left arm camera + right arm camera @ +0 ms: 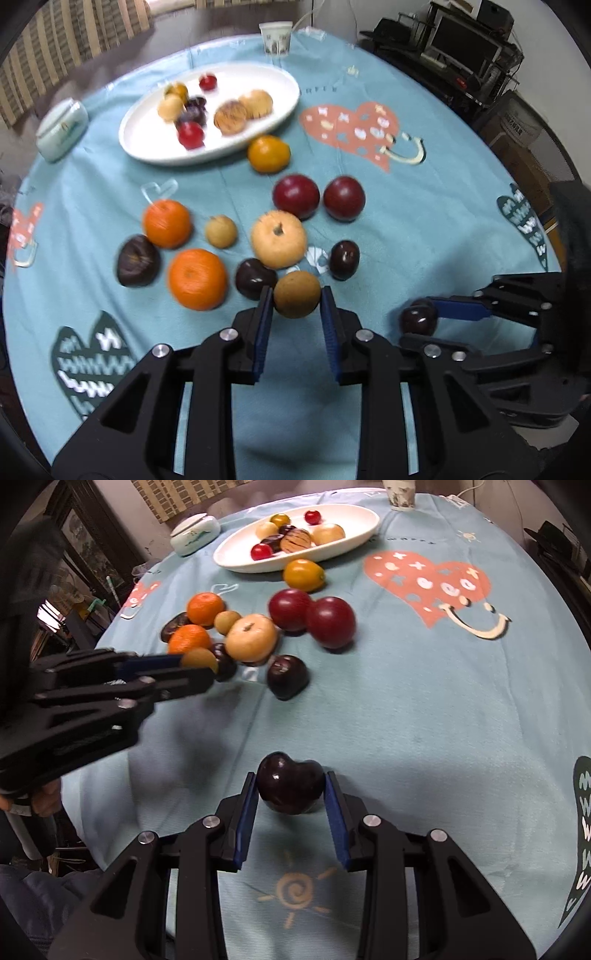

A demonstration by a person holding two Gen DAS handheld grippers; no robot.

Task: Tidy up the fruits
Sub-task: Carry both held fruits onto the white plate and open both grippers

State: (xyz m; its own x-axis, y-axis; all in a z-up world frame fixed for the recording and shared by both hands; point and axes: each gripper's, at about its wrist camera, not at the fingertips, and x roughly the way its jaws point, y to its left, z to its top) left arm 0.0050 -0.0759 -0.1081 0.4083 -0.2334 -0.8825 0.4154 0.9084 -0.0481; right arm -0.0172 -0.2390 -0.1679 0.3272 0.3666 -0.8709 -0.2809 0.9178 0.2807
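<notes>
Two grips held: left gripper jaws clamp brown fruit, right gripper jaws clamp dark plum above table. Carry level to white plate; release low.

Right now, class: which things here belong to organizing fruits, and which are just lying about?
Job: brown fruit in left hand-held gripper; dark plum in right hand-held gripper; oranges; white plate.
Lying about: paper cup; lidded box.
</notes>
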